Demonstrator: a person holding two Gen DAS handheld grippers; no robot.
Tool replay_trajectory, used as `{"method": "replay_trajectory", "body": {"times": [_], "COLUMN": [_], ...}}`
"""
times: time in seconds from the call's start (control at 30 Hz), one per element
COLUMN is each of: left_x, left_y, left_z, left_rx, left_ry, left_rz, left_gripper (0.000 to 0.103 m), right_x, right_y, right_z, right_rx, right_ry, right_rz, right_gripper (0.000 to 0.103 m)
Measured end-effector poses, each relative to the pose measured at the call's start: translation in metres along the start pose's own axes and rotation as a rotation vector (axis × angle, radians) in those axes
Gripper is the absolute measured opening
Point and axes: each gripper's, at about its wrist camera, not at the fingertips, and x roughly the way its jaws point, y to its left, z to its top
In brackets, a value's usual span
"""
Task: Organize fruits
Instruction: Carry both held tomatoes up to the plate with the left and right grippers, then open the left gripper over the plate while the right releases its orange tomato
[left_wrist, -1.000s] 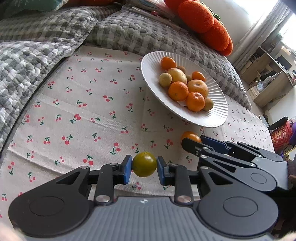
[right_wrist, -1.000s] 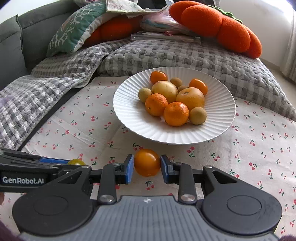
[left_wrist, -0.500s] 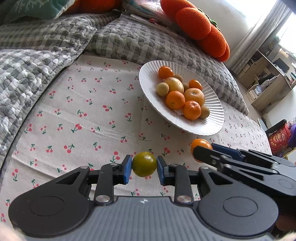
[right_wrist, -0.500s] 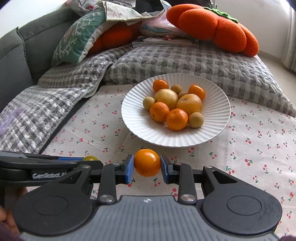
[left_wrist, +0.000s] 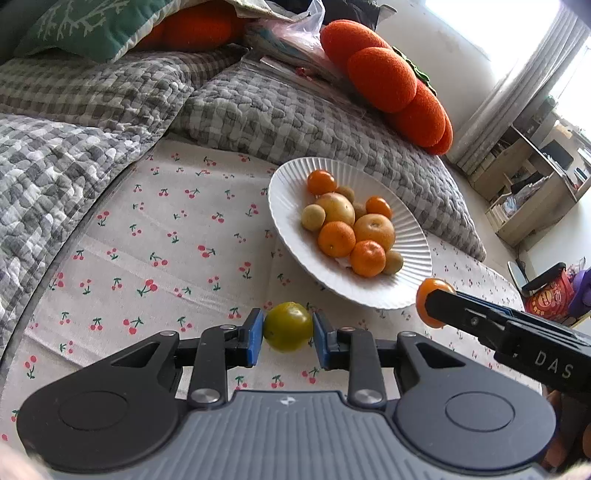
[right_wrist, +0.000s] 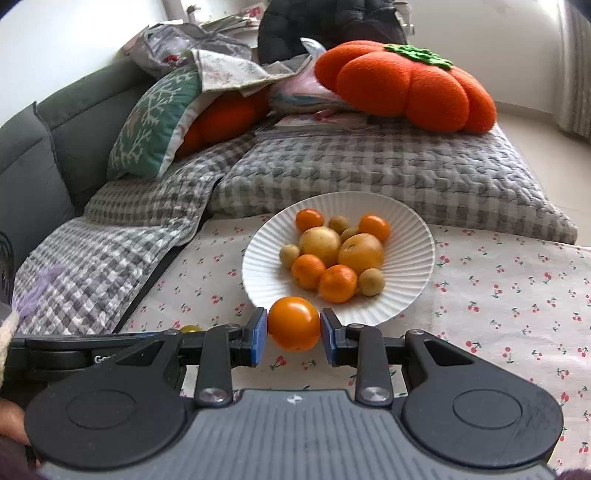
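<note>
**Inspector:** Left wrist view first. What is held?

**Assistant:** The left gripper (left_wrist: 288, 334) is clamped on a green-yellow tomato (left_wrist: 287, 326), both blue pads pressing its sides. It hangs clear above the cherry-print cloth (left_wrist: 166, 243), short of the near rim of the white ribbed plate (left_wrist: 413, 254). The right gripper (left_wrist: 430, 302) enters from the right edge, an orange tomato (left_wrist: 424, 295) at its tip, just off the plate's near-right rim.

**Inspector:** And the plate?

**Assistant:** It carries a cluster of fruit: mandarins, two larger yellow fruits and several small tan ones, gathered at its centre. It sits at the far side of the cloth, against the grey quilted cushion (left_wrist: 295, 110).

**Inspector:** Right wrist view.

**Assistant:** The right gripper (right_wrist: 294, 332) is closed on the orange tomato (right_wrist: 294, 323), held off the cloth directly before the plate's (right_wrist: 413, 218) near rim. The left tool lies along the lower-left edge; only a sliver of its green-yellow tomato (right_wrist: 191, 328) shows.

**Inspector:** Step in hand?

**Assistant:** In my judgement, carriage: both fruits are gripped and lifted, neither yet delivered. The next move calls for clearing the raised rim, setting each down on bare plate beside the pile, and parting the pads gently. The two tools are close; staggered approaches would avoid a clash.
</note>
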Motion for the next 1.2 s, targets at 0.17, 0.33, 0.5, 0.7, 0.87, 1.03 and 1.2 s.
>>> {"method": "replay_trajectory", "body": {"times": [0.17, 0.33, 0.5, 0.7, 0.87, 1.03, 1.2], "left_x": [0.000, 0.002, 0.007, 0.015, 0.028, 0.037, 0.050], "left_y": [-0.003, -0.004, -0.006, -0.004, -0.002, 0.001, 0.001], "left_z": [0.005, 0.015, 0.027, 0.045, 0.056, 0.067, 0.076], "left_rx": [-0.012, -0.028, -0.030, -0.053, -0.059, -0.064, -0.053], "left_ry": [-0.017, -0.040, -0.056, -0.096, -0.107, -0.123, -0.130], "left_rz": [-0.005, 0.007, 0.016, 0.038, 0.054, 0.045, 0.049], "left_gripper": [0.026, 0.026, 0.026, 0.026, 0.026, 0.026, 0.026], "right_x": [-0.003, -0.002, 0.004, 0.012, 0.019, 0.024, 0.034], "right_y": [-0.010, -0.017, -0.027, -0.043, -0.052, -0.058, -0.069], "right_z": [0.005, 0.010, 0.015, 0.022, 0.027, 0.032, 0.037], "right_rx": [0.025, 0.032, 0.037, 0.049, 0.060, 0.069, 0.097], "right_ry": [-0.020, -0.033, -0.032, -0.029, -0.032, -0.045, -0.043], "right_rz": [-0.011, -0.021, -0.043, -0.062, -0.073, -0.069, -0.062], "right_gripper": [0.028, 0.028, 0.028, 0.028, 0.028, 0.028, 0.028]}}
